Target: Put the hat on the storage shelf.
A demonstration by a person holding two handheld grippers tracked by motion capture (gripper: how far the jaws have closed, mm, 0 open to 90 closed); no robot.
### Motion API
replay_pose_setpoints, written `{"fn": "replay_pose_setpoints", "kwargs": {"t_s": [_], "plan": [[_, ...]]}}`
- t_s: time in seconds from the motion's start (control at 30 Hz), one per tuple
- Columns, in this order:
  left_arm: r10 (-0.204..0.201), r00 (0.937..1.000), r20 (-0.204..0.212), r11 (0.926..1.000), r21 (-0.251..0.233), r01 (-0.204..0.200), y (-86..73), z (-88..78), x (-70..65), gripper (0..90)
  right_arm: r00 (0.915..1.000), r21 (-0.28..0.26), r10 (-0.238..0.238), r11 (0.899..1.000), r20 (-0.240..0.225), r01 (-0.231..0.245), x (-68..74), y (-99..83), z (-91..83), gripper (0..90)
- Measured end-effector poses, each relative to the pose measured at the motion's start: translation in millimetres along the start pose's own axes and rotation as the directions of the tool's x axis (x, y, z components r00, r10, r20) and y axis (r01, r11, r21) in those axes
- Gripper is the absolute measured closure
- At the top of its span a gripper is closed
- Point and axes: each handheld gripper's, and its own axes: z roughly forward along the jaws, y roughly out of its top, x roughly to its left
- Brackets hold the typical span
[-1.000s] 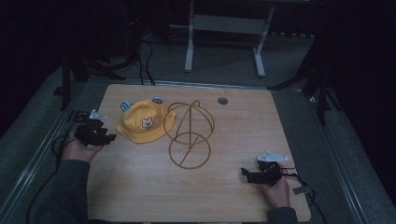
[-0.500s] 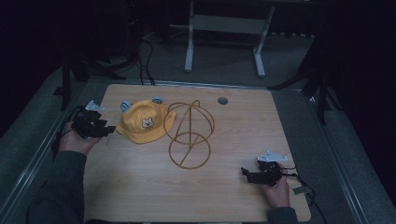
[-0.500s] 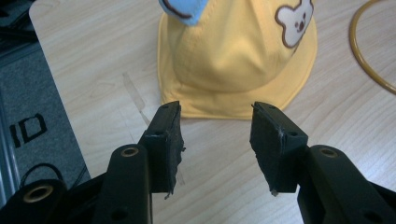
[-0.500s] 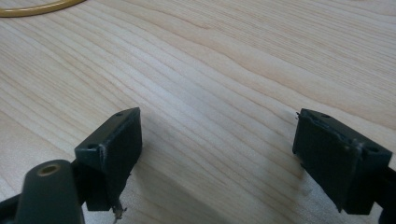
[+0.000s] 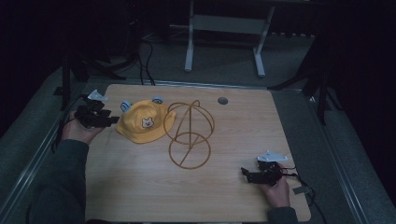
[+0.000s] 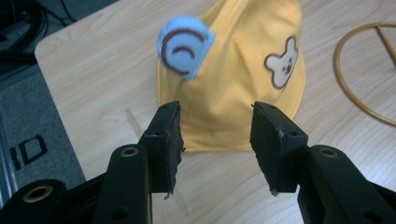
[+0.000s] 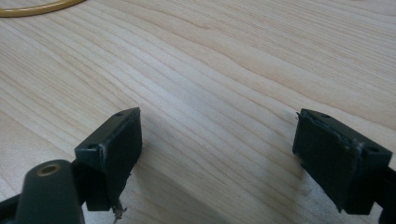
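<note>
- The right claw [image 5: 246,174] is resting low over the near right part of the desk [image 5: 233,126], in a hand near the desk's front edge; its jaws are standing wide apart with nothing but bare wood grain between them in the right gripper view.
- A thin golden arc of the wire stand [image 7: 37,8] is showing at the top left corner of that view, well apart from the right claw.
- The left claw [image 6: 215,140] is hovering at the far left side of the desk, pointing toward the yellow hat [image 6: 243,79]; its jaws are partly open and gripping nothing, with the hat's brim lying just beyond the black pads [image 6: 275,144].
- The yellow hat is lying flat on the desk left of centre, showing a bear face patch [image 6: 282,63] and a blue round ear [image 6: 184,46] sticking up on the side toward the left claw.
- The wire stand [image 5: 189,133] is standing just to the right of the hat, its ring close to the brim.
- A small grey round fitting [image 5: 222,100] is sitting in the desk near the far edge.
</note>
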Motion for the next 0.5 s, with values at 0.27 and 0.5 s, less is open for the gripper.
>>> {"fn": "replay_pose_setpoints", "kwargs": {"t_s": [0.27, 0.5], "plan": [[0.028, 0.9995, 0.013, 0.9995, 0.017, -0.028, 13.9, 1.7, -1.7, 56.9, 1.0, 0.0, 0.001, 1.0, 0.001, -0.001, -0.1, 0.1, 0.1, 15.7], [0.025, 0.9994, 0.025, 0.9993, 0.026, -0.026, 20.0, 3.6, 3.8, 59.0, 1.0, 0.0, 0.001, 1.0, 0.001, -0.001, -0.1, 0.3, 0.3, 15.7]]}}
